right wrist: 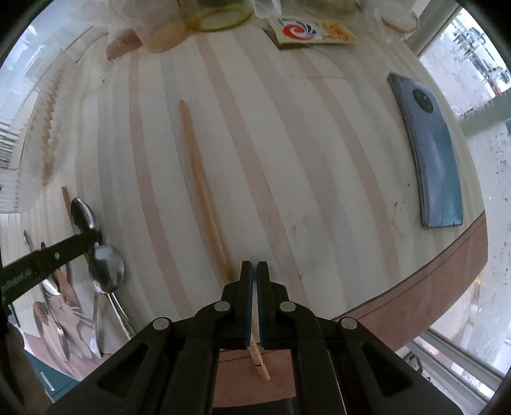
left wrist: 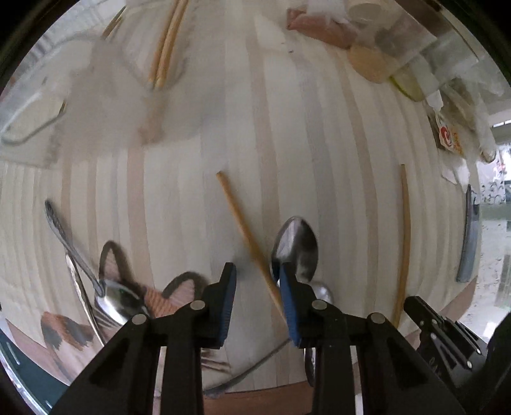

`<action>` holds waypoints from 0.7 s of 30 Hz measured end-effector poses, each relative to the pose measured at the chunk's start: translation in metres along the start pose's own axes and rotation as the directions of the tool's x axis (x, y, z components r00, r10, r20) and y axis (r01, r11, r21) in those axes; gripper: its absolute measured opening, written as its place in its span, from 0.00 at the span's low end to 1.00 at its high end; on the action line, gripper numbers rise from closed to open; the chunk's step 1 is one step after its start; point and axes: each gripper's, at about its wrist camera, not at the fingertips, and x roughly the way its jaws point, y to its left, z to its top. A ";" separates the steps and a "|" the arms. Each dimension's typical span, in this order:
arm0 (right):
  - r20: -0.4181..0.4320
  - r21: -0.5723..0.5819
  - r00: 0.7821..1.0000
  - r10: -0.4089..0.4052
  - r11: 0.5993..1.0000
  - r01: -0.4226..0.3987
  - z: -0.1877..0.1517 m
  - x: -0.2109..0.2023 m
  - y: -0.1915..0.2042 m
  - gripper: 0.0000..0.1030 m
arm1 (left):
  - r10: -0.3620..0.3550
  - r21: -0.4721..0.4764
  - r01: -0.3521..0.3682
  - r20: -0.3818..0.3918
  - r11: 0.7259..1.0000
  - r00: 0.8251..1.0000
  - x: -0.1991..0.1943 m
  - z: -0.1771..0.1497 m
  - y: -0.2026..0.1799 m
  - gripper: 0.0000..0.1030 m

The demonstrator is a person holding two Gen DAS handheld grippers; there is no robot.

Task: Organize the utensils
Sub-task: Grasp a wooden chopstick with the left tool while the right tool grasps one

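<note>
In the left wrist view a wooden chopstick [left wrist: 238, 220] lies slanted on the striped table and runs down between the blue pads of my left gripper [left wrist: 257, 268], close to the right pad; the pads stand apart and do not press it. A steel spoon [left wrist: 295, 249] lies just behind the right finger. A second chopstick [left wrist: 404, 242] lies further right. In the right wrist view my right gripper [right wrist: 254, 271] is shut on that chopstick [right wrist: 199, 178], whose thick end pokes out below the pads. Two spoons [right wrist: 107, 268] lie at the left under the left gripper's arm [right wrist: 57, 255].
More spoons and a fork lie on a cat-print cloth [left wrist: 179, 290] at the lower left. Two chopsticks [left wrist: 166, 48] rest in a blurred pale holder at the back. A blue phone [right wrist: 428, 159], a printed packet [right wrist: 309, 30] and jars line the far and right edges.
</note>
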 end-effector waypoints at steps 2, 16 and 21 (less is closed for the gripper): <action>0.000 -0.014 1.000 -0.003 1.000 0.003 0.000 0.000 0.002 0.03 | 0.023 0.030 -0.024 0.016 0.999 1.000 0.001 0.000 -0.007 0.08; -0.012 -0.046 0.999 0.036 0.998 -0.037 0.016 -0.003 0.034 0.03 | 0.021 -0.036 -0.022 -0.023 0.999 0.999 -0.014 -0.040 0.070 0.06; -0.031 -0.068 0.998 0.053 0.996 -0.055 0.018 0.002 0.044 0.04 | 0.018 -0.028 -0.020 -0.071 0.999 0.997 -0.011 -0.065 0.067 0.16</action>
